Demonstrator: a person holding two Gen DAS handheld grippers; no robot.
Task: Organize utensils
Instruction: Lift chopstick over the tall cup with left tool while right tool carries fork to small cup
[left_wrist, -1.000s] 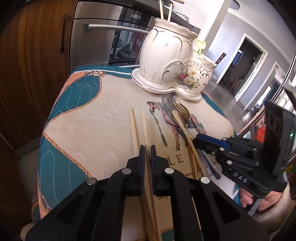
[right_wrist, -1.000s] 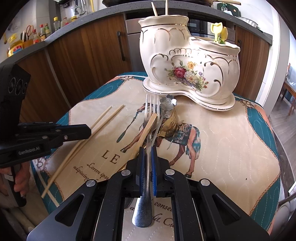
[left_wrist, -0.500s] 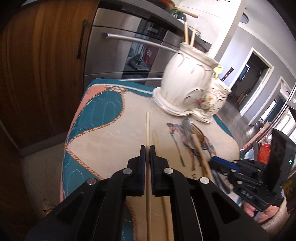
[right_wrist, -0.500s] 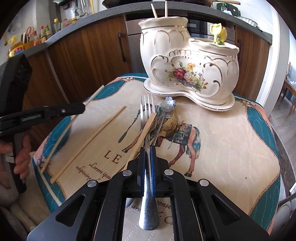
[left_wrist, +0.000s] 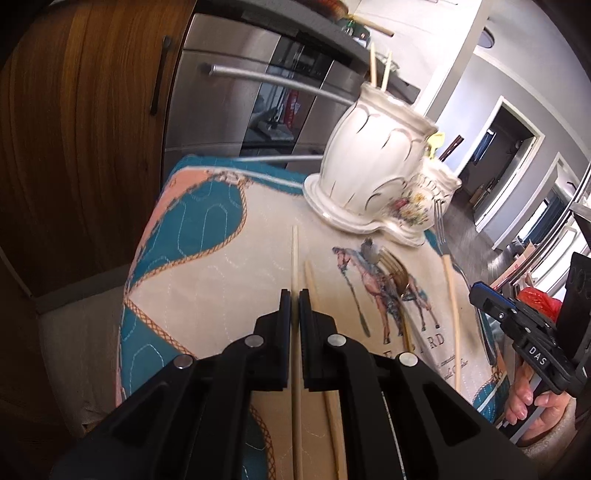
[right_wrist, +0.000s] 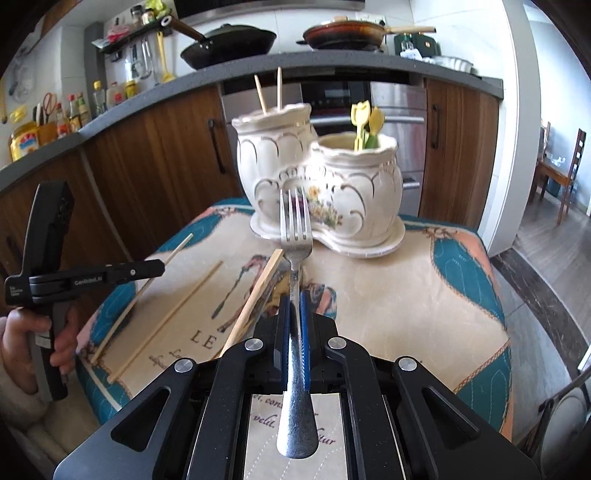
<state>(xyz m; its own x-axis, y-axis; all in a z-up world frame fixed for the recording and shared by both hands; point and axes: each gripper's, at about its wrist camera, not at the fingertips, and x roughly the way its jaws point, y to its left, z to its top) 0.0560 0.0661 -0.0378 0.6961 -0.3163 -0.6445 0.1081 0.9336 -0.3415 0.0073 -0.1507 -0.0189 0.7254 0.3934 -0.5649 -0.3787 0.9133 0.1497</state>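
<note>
My left gripper (left_wrist: 294, 295) is shut on a wooden chopstick (left_wrist: 294, 254) and holds it above the printed cloth (left_wrist: 207, 280); it also shows in the right wrist view (right_wrist: 159, 266). My right gripper (right_wrist: 294, 301) is shut on a silver fork (right_wrist: 295, 225), lifted off the cloth, tines pointing at the white ceramic holder (right_wrist: 325, 188). The holder's tall pot has two chopsticks (right_wrist: 269, 92) in it; the low pot holds yellow picks (right_wrist: 365, 122). A second chopstick (left_wrist: 314, 284) lies beside my left gripper. Another chopstick (right_wrist: 255, 299), a gold fork (left_wrist: 395, 266) and a spoon remain on the cloth.
The cloth-covered table stands in front of wooden cabinets (right_wrist: 147, 158) and a steel oven (left_wrist: 236, 96). Pans (right_wrist: 229, 40) sit on the counter above. The table's right edge (right_wrist: 498, 306) drops to an open floor with a chair (right_wrist: 569, 166).
My right gripper has lifted the fork off the pile and raised it toward the holder. My left gripper has lifted its chopstick and swung left, up from the cloth.
</note>
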